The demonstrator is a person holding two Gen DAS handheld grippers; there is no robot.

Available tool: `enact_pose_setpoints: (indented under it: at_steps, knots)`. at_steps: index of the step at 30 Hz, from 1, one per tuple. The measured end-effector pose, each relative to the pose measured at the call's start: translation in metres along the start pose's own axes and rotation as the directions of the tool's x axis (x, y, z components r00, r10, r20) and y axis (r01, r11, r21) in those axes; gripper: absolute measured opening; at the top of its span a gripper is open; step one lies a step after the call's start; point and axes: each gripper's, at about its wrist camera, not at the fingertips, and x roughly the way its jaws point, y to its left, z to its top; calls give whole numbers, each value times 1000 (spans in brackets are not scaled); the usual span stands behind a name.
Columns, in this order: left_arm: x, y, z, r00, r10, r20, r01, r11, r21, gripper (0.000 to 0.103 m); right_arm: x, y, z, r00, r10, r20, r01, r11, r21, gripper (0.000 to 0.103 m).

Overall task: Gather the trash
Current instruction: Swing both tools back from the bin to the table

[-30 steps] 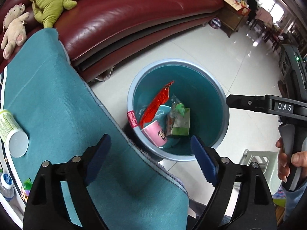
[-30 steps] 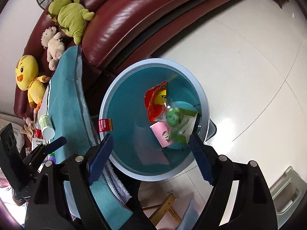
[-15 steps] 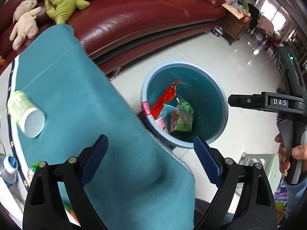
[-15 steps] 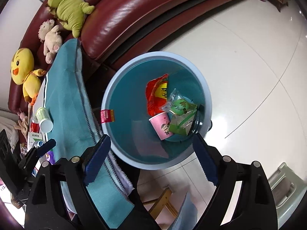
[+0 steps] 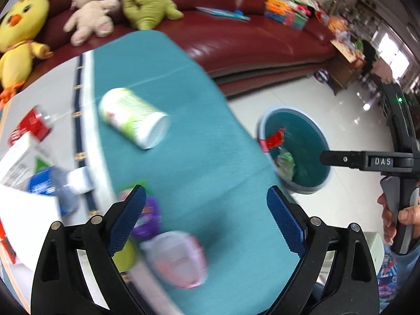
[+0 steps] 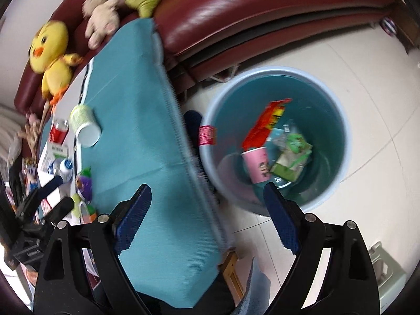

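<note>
A blue trash bin [image 6: 341, 120] stands on the floor beside the table; it holds a red wrapper [image 6: 265, 123], a pink cup [image 6: 256, 164] and a green packet [image 6: 291, 157]. It also shows in the left wrist view [image 5: 319, 131]. My left gripper [image 5: 206, 220] is open and empty above the teal tablecloth [image 5: 189, 162]. Below it lie a blurred pink cup [image 5: 178, 257] and a purple wrapper [image 5: 148, 218]. A white-green tube [image 5: 134, 118] lies on its side further off. My right gripper [image 6: 207, 218] is open and empty, over the table edge next to the bin.
A dark red sofa [image 5: 236, 31] with plush toys [image 5: 18, 42] runs behind the table. A red can [image 5: 34, 126], a white box [image 5: 18, 160] and a blue-capped bottle [image 5: 52, 186] crowd the table's left side. A pale stool [image 6: 386, 275] stands right of the bin.
Both grippers have swung left, away from the bin and over the table. The bin has slid right in both views, and the table's trash has come into the left view.
</note>
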Motion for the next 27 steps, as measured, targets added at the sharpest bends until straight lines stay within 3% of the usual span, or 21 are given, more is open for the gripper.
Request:
enact_pose_setpoints:
  at_steps: [7, 12, 15, 16, 17, 24, 27]
  knots:
    - [-42, 72, -26, 997, 58, 48, -54, 995, -83, 95, 14, 89, 1, 998, -28, -50, 17, 978, -206, 83]
    - [-71, 121, -47, 992, 106, 71, -98, 989, -115, 95, 20, 163, 0, 997, -69, -47, 44, 908, -417, 83]
    - [-85, 152, -58, 987, 142, 71, -134, 984, -116, 95, 29, 211, -3, 994, -107, -32, 71, 826, -559, 83]
    - [-89, 162, -62, 985, 160, 71, -151, 981, -118, 95, 29, 211, -3, 994, -107, -32, 71, 826, -559, 83]
    - [-93, 169, -66, 982, 173, 71, -164, 979, -120, 95, 32, 223, -5, 993, -116, -25, 78, 799, -596, 83]
    - [-107, 237, -90, 975, 215, 50, -203, 963, -176, 95, 63, 310, -11, 989, -149, -2, 84, 567, -820, 83]
    - [-110, 257, -93, 972, 229, 47, -217, 957, -192, 95, 68, 335, -1, 991, -135, 16, 84, 516, -852, 83]
